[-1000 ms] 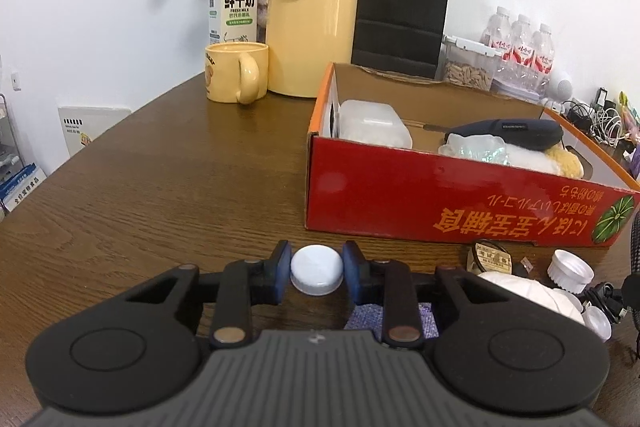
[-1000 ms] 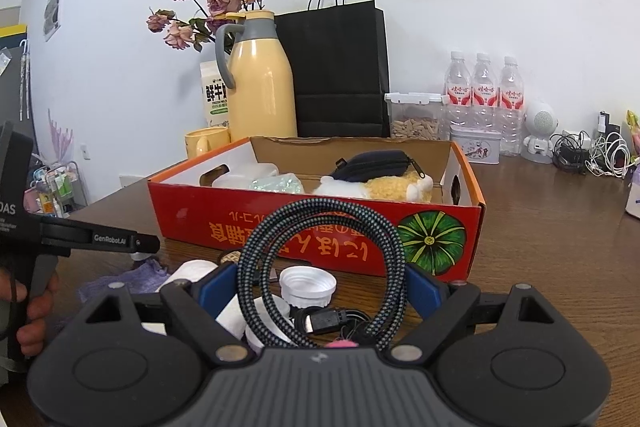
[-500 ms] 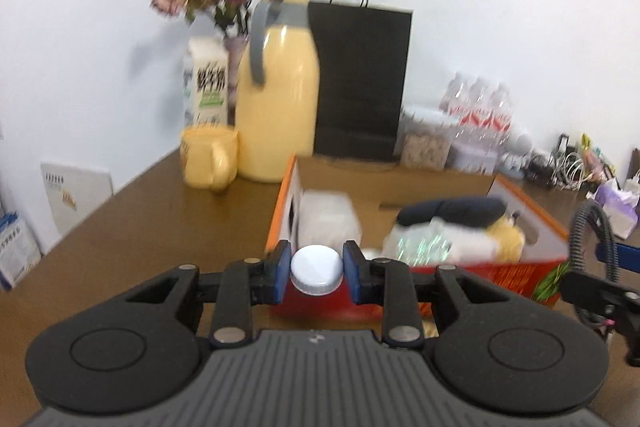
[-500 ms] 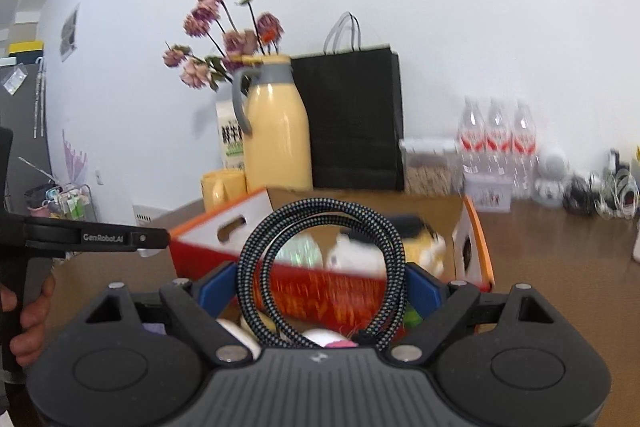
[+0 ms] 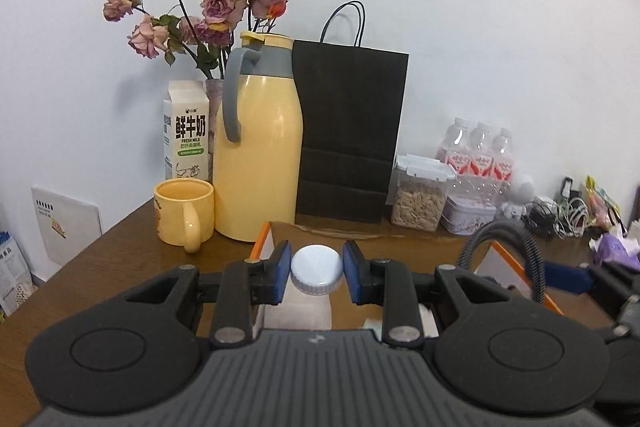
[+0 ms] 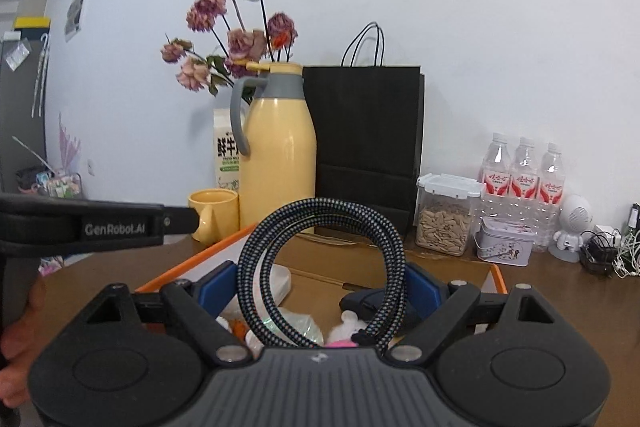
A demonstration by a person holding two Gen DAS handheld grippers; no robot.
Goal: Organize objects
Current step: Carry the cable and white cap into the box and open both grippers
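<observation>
The white-capped bottle (image 5: 316, 269) sits clamped between the left gripper (image 5: 316, 273) pads, above the cardboard box (image 6: 320, 291). The right gripper (image 6: 320, 301) clasps the coiled braided cable (image 6: 320, 267) over it too. A yellow thermos (image 5: 258, 163) stands behind. Both have risen off the table since a second ago.

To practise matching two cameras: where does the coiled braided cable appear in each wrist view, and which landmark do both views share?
Left wrist: the braided cable arches at the right edge, in the right gripper.
Right wrist: centre foreground, looped upright, over the cardboard box.
Shared landmark: the yellow thermos jug.
</observation>
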